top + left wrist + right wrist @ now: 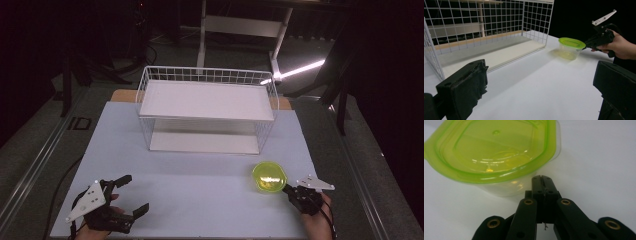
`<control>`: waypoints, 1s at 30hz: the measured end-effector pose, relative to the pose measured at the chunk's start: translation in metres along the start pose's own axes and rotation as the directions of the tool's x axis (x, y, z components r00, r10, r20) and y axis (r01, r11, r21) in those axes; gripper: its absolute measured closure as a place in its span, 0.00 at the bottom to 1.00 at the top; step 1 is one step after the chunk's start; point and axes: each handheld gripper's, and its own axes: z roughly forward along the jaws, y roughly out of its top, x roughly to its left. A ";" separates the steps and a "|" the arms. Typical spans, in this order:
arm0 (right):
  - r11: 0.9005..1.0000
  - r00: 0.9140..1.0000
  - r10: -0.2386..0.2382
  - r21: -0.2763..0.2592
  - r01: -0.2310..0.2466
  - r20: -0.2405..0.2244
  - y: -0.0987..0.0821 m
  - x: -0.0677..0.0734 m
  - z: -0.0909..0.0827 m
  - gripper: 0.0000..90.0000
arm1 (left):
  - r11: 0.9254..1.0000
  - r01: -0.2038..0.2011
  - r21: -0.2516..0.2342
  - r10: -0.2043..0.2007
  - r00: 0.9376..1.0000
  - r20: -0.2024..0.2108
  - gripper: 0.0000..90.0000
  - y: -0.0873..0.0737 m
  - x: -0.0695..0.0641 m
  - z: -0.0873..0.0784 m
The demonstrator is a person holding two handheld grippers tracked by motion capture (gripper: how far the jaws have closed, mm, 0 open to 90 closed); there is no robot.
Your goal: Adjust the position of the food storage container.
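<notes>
The high view is showing a white desk [200, 190] with a white wire basket [207, 75] standing at its far middle, a flat white board resting across the top of the basket and another lying on its floor. In the lower right of that frame, a small clear plastic container with a lime-green lid [269, 176] is sitting on the desk. The right gripper [289, 190] is lying just beside the container, its tip at the lid's rim, held by a hand at the bottom edge. In the lower left, the left gripper [132, 195] is resting with its fingers spread wide apart and nothing between them.

The right gripper view is giving detail that the high view is missing: the black fingers [541, 182] are pressed together, and whether they are pinching the lid's edge cannot be told. The lid [491, 147] is glossy and translucent, with rounded corners and a raised inner ridge. The tub beneath it is looking empty.

The left gripper view is looking from low over the desk. Its padded, rough black fingers [464, 90] are standing far apart at the bottom corners, and the container [571, 48] is sitting at the upper right of the frame, beside the basket's grid wall [537, 22].
</notes>
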 end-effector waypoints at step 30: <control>0.999 0.992 -0.022 0.046 0.028 -0.125 0.029 0.026 0.037 1.00 | 1.000 -0.007 0.003 0.007 1.000 0.003 0.00 0.000 -0.002 0.000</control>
